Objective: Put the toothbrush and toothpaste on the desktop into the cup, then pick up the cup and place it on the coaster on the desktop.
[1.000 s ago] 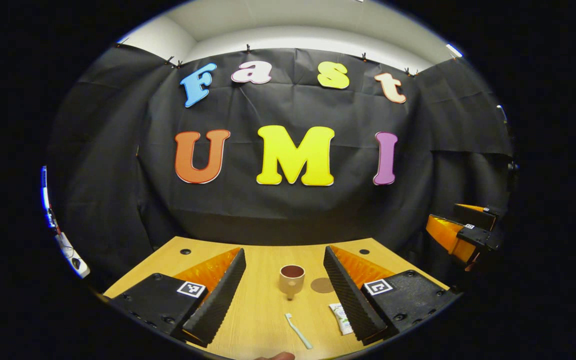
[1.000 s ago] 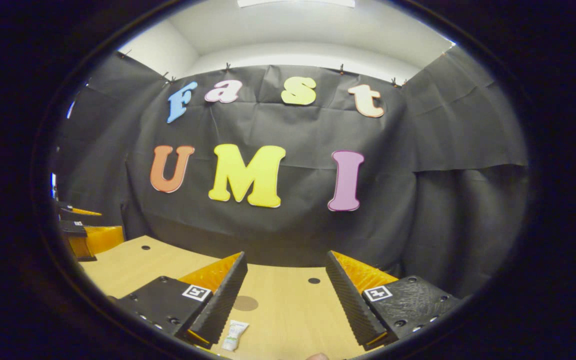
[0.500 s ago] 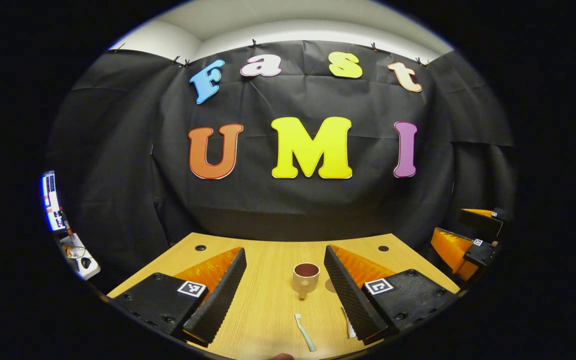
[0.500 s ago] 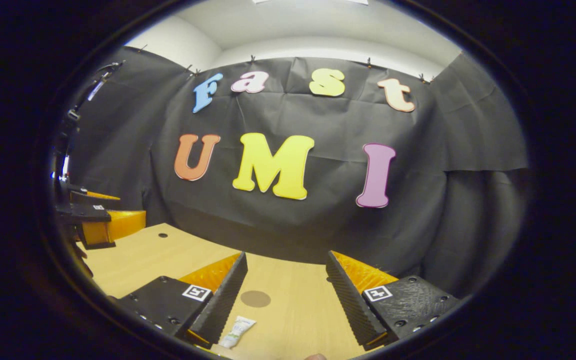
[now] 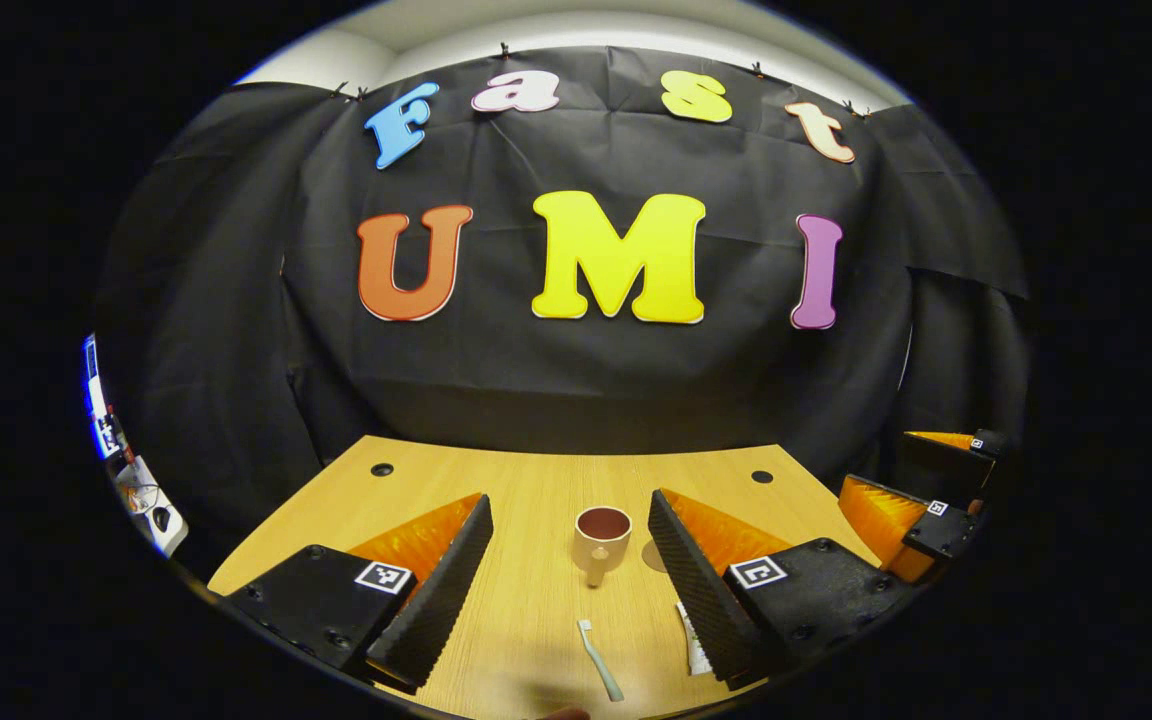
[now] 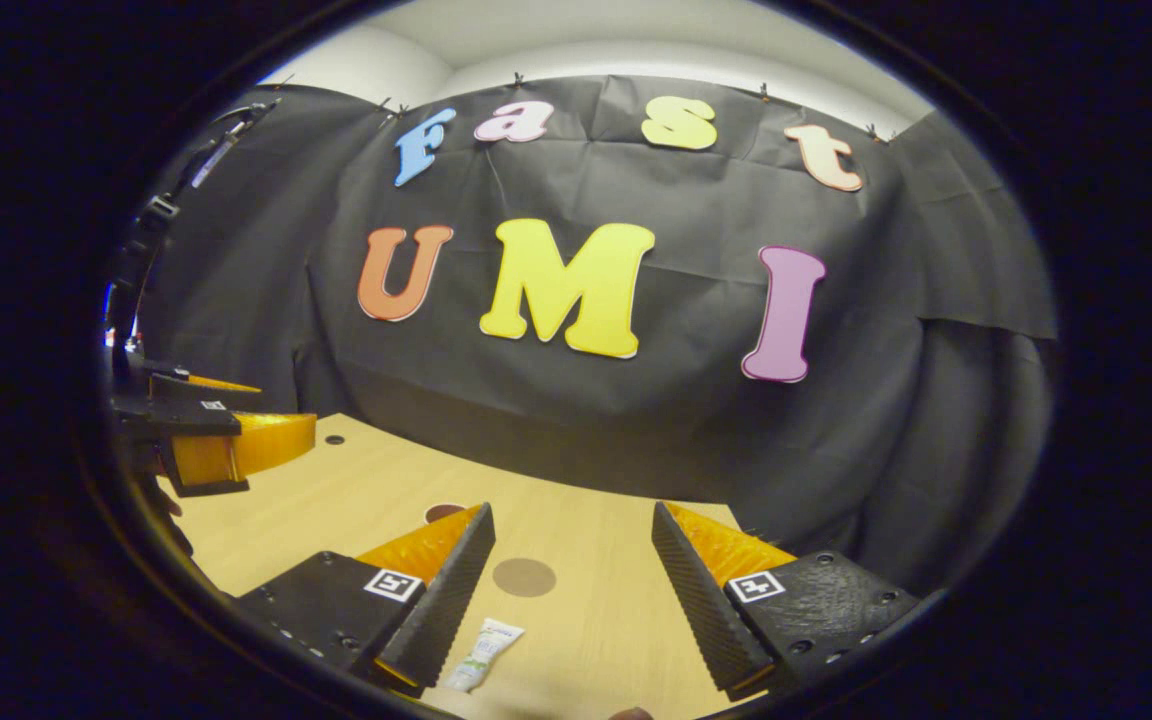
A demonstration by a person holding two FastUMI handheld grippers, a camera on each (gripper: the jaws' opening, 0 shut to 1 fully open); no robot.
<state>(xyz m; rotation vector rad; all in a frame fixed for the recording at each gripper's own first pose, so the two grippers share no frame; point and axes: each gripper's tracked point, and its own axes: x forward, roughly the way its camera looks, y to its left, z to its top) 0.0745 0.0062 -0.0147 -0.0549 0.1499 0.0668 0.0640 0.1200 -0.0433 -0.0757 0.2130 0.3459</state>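
left tongs point(image 5: 571, 580) tilted down, cup point(image 5: 601, 534) farther

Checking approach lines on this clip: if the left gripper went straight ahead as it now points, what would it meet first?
Probably the toothbrush, lying on the desktop between the left gripper's open jaws; the cup stands beyond it. Depth is unclear, so height above the wood can't be judged.
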